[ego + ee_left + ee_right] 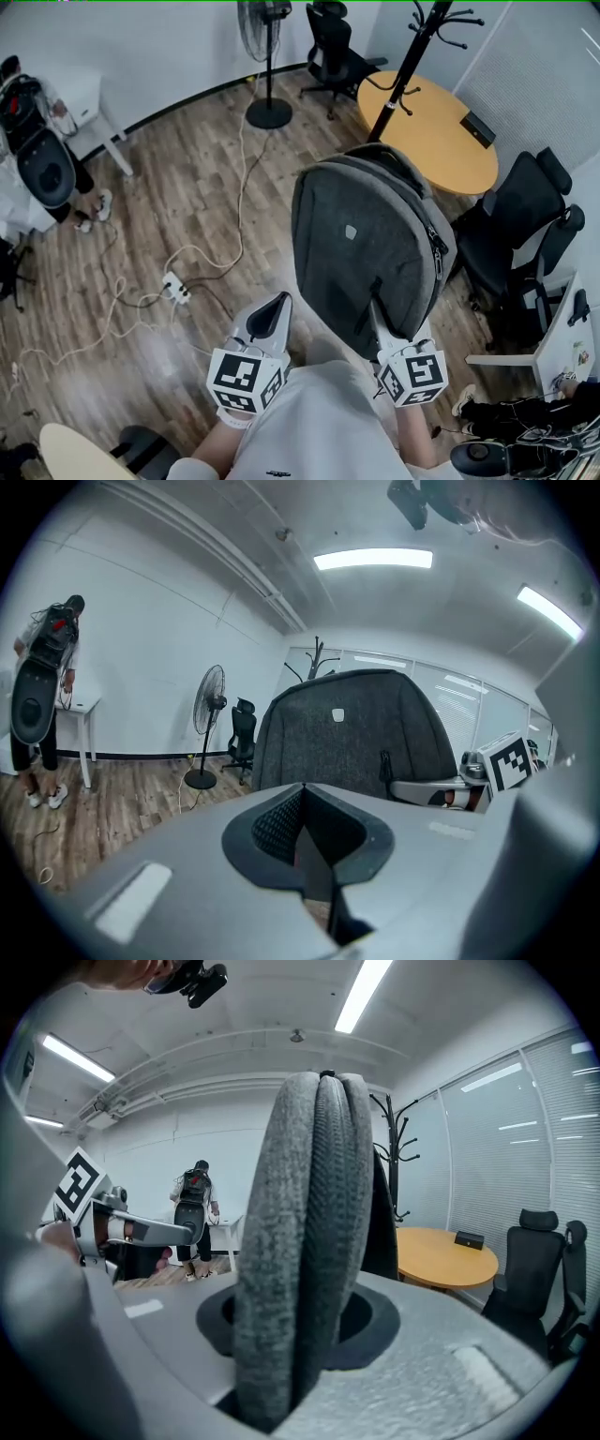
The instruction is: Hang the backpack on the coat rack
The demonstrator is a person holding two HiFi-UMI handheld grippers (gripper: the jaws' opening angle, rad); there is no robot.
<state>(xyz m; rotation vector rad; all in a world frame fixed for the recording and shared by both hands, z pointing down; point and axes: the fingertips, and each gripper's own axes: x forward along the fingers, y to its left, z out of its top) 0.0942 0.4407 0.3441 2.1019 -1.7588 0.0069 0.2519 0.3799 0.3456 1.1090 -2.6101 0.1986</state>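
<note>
Backpack (366,234), dark grey with small badge, near coat rack (412,56), strap (300,1241) clamped in right hand-held gripper (375,311); left hand-held gripper (278,304) closed, empty.

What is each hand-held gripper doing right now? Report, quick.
Left hand-held gripper: closed, empty.
Right hand-held gripper: closed on the backpack strap.

The backpack (366,253) is heathered charcoal grey with a black zip. The left tongs (274,314) and right tongs (378,323) are pale grey with black pads, each bearing a cube (246,380) patterned in black-and-white squares. The coat rack (410,66) is black, the round tabletop (450,141) honey-yellow, and the floor (178,178) brown wood-grain planks.
</note>
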